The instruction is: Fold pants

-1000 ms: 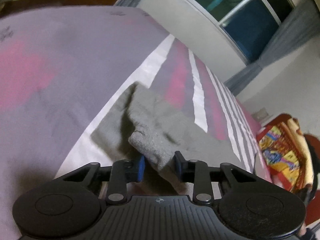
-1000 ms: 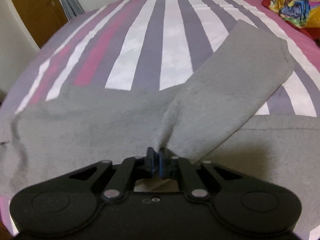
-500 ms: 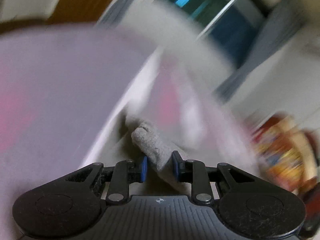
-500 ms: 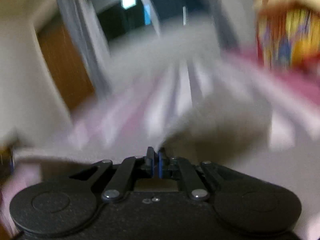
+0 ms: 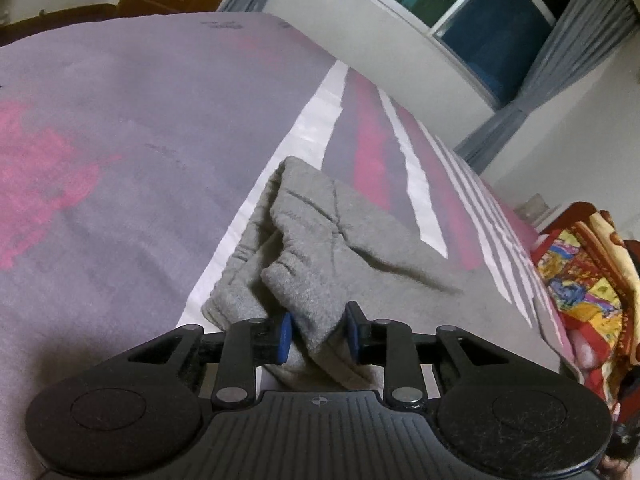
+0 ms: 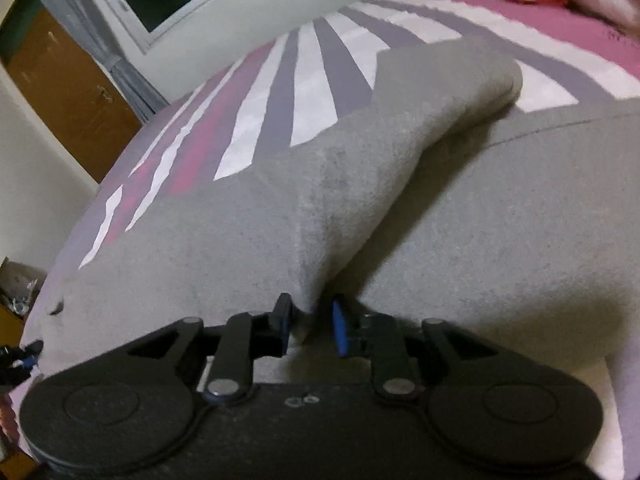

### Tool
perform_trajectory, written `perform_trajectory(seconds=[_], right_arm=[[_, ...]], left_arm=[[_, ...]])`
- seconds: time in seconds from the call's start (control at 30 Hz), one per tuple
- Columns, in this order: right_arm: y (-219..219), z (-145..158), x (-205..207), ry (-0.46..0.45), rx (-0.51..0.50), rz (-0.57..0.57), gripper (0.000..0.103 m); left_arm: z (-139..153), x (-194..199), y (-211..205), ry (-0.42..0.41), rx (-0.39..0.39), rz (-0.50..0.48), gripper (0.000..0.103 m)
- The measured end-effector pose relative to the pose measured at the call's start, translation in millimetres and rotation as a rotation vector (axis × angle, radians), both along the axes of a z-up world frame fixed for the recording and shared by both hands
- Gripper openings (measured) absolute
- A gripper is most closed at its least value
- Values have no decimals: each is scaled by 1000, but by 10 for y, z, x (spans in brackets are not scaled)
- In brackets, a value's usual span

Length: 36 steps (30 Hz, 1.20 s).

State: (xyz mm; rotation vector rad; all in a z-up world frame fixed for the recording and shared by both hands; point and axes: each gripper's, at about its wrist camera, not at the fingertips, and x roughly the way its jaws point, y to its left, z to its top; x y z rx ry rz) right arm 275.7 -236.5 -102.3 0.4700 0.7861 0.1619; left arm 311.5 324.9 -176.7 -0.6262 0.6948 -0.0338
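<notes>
Grey fleece pants lie on a striped bed. In the left wrist view a bunched fold of the waistband end sits between the blue pads of my left gripper, whose jaws stand apart around the cloth. In the right wrist view the pants lie with one leg folded over the other. A ridge of cloth rises between the pads of my right gripper, whose jaws are parted and loose around it.
The bedsheet has purple, pink and white stripes. A colourful blanket lies at the bed's right side. A window and curtains are behind. A wooden door stands at the left in the right wrist view.
Both grippers swung fast with the cloth and have settled. The right gripper, shut on the leg before, now has its jaws parted. The leg now lies folded over the other.
</notes>
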Motion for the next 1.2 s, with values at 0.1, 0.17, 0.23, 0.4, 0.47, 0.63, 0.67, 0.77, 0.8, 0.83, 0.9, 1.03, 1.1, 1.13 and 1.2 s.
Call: perform_trajectory(seconds=[0.1,0.17,0.23,0.4,0.47,0.63,0.67,0.77,0.8,0.83,0.9,1.03,1.1,1.13,1.2], right_arm=[[-25,82,53,-23,33,-6,5],[-52,209,-68,-86,73,-6,5],[-44,337,-231,-136,80,9,4],[-25,166,-440,-113,62,10,5],[15,-108,-296,-4,24,5,6],[10,14,-342,-34,-22,-28,27],[-5,122,-394,-78,-58,-42,31],[-68,373,-367,-164,-119,-56,51],[-63,423,-298,-166,-153,-53,51],[-39,456,-158,-148,-187,-45,52],[45,459,103,-99,-248,-32,55],[209,285,523,48,-481,14,43],[145,276,457,57,-512,31,7],[41,334,336,33,-471,32,5],[-127,406,98,1,-434,7,5]], left_arm=[[41,52,-16,-7,-14,30,27],[124,46,10,-39,-28,38,25],[225,-2,39,-78,-34,28,24],[173,-65,112,-24,11,16,24],[66,-40,35,31,83,-19,24],[263,-200,-76,19,114,15,25],[322,-280,-130,14,138,27,25],[378,-431,-245,20,139,108,35],[339,-422,-284,31,100,120,42],[292,-387,-327,46,81,122,53],[185,-252,-462,101,86,122,56],[-47,-84,-637,169,111,134,64],[-32,-66,-634,181,106,139,64],[-21,-68,-631,184,106,129,64],[-23,-94,-591,177,90,111,64]])
